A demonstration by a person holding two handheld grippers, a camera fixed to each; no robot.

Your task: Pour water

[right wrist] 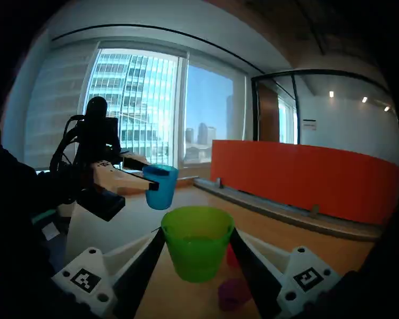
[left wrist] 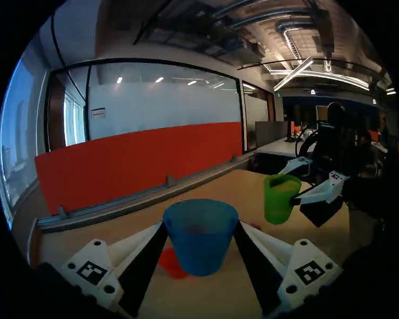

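Gripping blue cup [left wrist: 200, 247], left claw [left wrist: 200, 229], right claw [right wrist: 197, 235] clamped on green cup [right wrist: 197, 252] (both roughly upright), table [left wrist: 226, 187] beneath.

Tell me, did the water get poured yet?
Not yet. Done: both cups are picked up. The left tongs grip the blue cup, and the right tongs grip the green cup. In hand: both cups are held upright above the table, apart from each other. Left: tipping one cup over the other. I can't see water inside either.
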